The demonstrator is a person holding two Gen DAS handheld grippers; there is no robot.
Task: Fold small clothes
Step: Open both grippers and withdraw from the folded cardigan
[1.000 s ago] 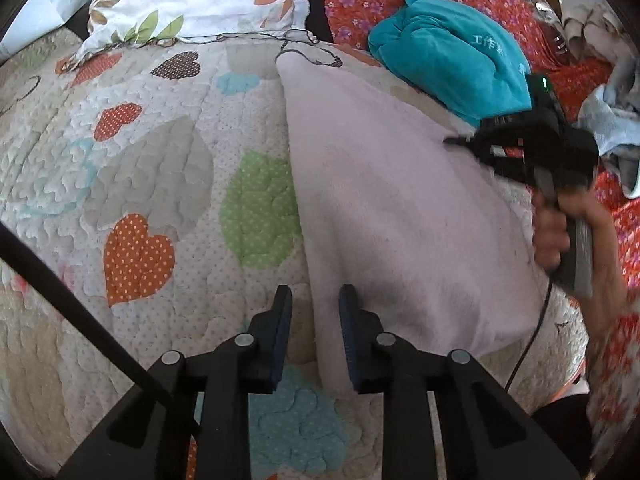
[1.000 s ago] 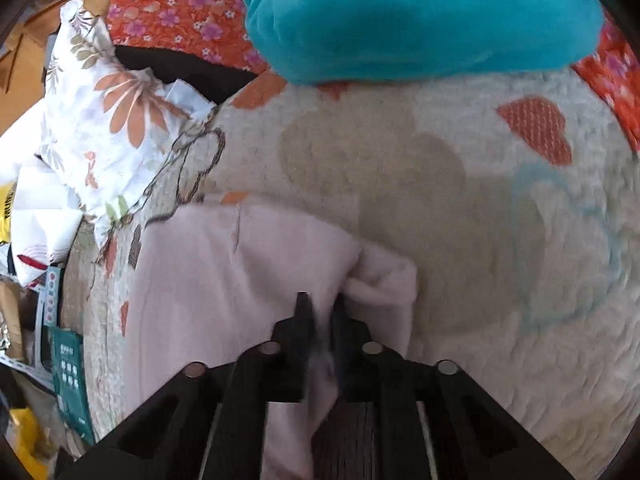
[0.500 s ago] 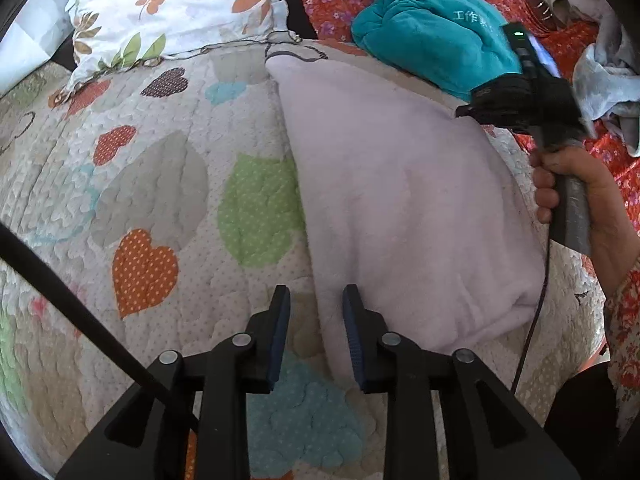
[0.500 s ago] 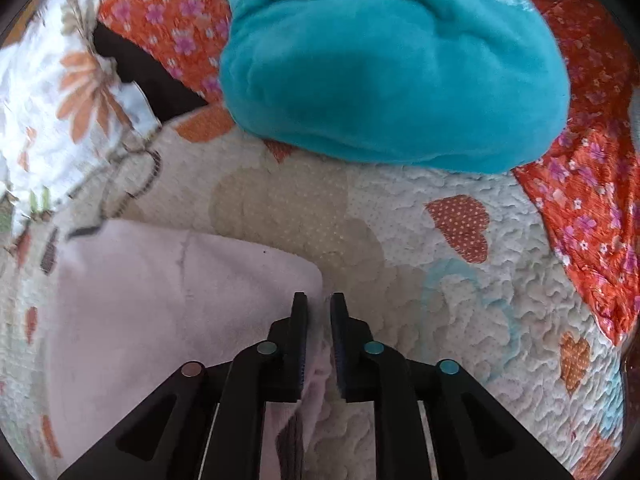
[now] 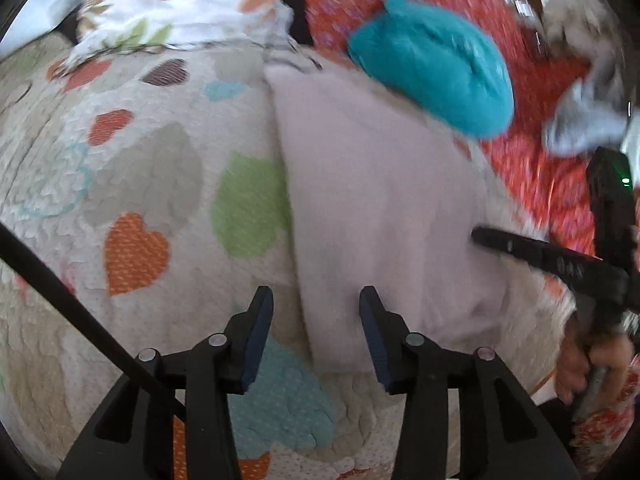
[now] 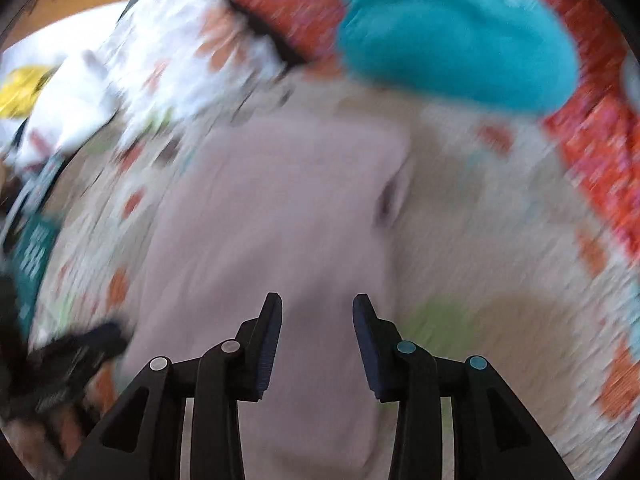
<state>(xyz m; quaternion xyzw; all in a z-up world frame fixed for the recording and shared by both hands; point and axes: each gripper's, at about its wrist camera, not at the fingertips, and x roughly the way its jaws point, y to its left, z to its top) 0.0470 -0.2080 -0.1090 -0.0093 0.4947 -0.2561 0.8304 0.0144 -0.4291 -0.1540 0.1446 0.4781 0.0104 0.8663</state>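
A pale pink garment (image 5: 380,208) lies folded lengthwise on the heart-patterned quilt (image 5: 144,184). My left gripper (image 5: 316,312) is open and empty, hovering over the garment's near left edge. My right gripper (image 6: 317,314) is open and empty above the same pink garment (image 6: 272,216); the right wrist view is blurred. The right gripper also shows in the left wrist view (image 5: 496,242), over the garment's right edge. The left gripper shows blurred at the left of the right wrist view (image 6: 96,340).
A teal folded garment (image 5: 432,64) lies past the pink one, on a red floral cloth (image 5: 532,168). A flowered pillow (image 5: 180,4) sits at the far left. Grey-white clothes (image 5: 580,124) lie at the far right. A black cable (image 5: 68,300) crosses the lower left.
Both grippers have opened wider. The right gripper let go of the pink garment's corner, which now lies flat, and swung back toward the near side.
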